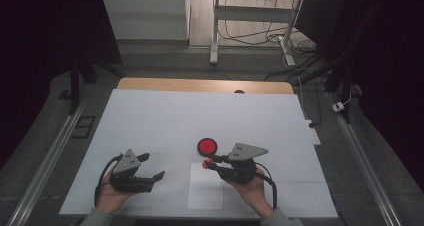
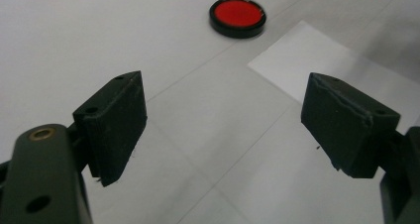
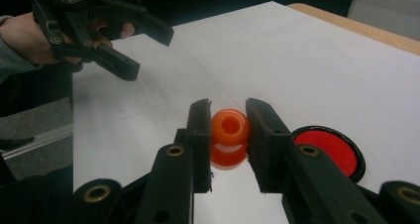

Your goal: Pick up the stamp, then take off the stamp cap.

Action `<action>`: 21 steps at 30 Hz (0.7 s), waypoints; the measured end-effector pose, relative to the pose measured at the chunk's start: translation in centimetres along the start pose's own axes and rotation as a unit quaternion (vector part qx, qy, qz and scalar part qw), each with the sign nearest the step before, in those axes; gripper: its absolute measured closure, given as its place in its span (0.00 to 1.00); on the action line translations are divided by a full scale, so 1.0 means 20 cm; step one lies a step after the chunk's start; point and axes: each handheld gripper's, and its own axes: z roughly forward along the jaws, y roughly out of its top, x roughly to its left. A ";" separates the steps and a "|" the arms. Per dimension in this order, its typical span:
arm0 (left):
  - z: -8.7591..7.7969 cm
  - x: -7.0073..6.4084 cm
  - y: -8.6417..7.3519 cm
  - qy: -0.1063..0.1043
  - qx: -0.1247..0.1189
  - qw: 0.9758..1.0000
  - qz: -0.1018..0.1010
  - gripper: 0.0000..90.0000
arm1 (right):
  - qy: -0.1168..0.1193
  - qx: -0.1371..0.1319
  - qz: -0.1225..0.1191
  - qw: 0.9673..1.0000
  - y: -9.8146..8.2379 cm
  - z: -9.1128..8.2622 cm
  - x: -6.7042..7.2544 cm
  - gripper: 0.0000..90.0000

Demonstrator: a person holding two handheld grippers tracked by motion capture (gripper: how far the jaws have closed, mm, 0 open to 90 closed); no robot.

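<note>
The right tongs point(image 3: 228, 130) are clamping the orange ball point(image 3: 229, 135) just above the table point(image 1: 150, 116) beside the red disc point(image 1: 207, 146), so pickup is done and placing remains, while the left tongs point(image 1: 150, 167) are hovering agape.

Left tool point(image 1: 154, 167) wide open and low over the table, right tool point(image 1: 209, 164) clamped tight, both pointing inward.
</note>
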 end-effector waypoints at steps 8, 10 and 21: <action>0.03 -0.06 0.06 -0.019 -0.002 1.000 0.016 0.20 | 0.001 0.002 -0.003 1.000 0.00 0.00 0.00 0.80; 0.04 -0.07 0.07 -0.022 -0.002 1.000 0.019 0.20 | 0.001 0.000 -0.002 1.000 0.01 0.00 0.01 0.80; 0.08 -0.12 0.12 -0.039 -0.001 0.999 0.034 0.20 | -0.004 -0.001 -0.005 1.000 0.01 -0.02 0.00 0.80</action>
